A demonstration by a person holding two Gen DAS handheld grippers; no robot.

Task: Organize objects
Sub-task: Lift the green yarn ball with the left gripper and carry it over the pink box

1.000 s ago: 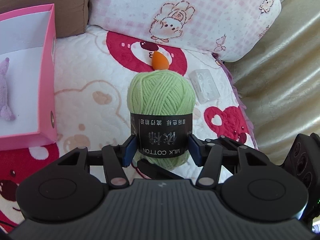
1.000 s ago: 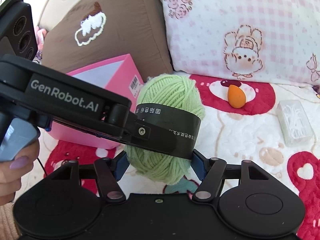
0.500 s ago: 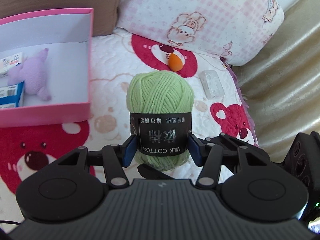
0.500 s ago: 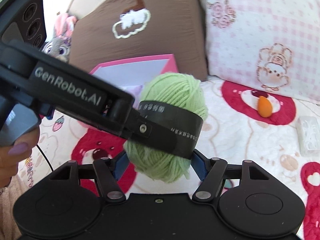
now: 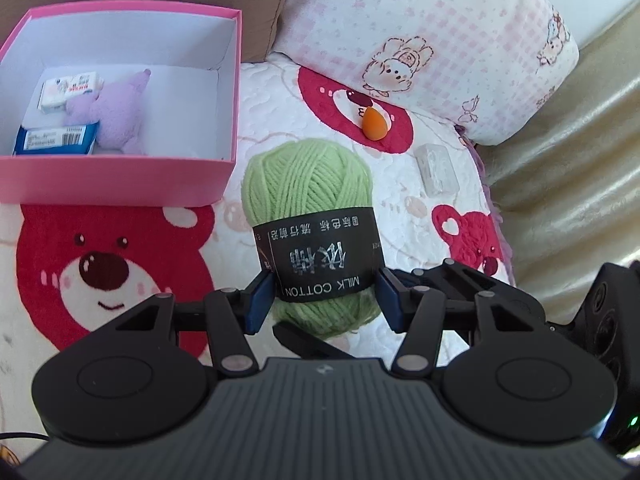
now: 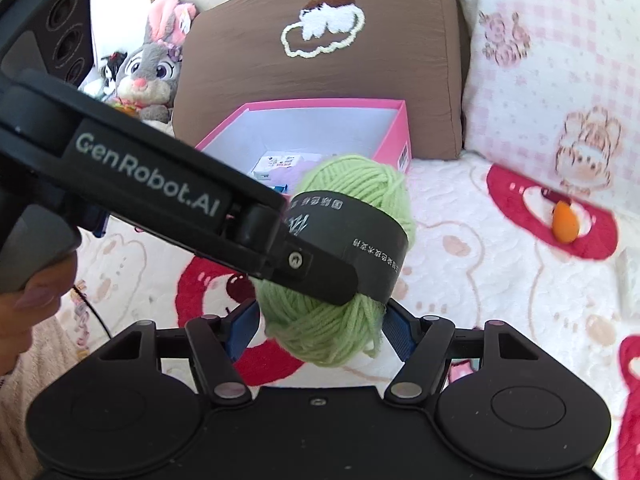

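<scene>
Both tongs (image 5: 322,298) tilted down, clamping yarn ball (image 5: 308,184).

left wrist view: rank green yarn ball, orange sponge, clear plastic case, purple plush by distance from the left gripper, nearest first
1. green yarn ball, clamped between the left gripper pads.
2. clear plastic case, ahead to the right on the blanket.
3. orange sponge, farther ahead, on the red bear print.
4. purple plush, far left inside the pink box.
</scene>
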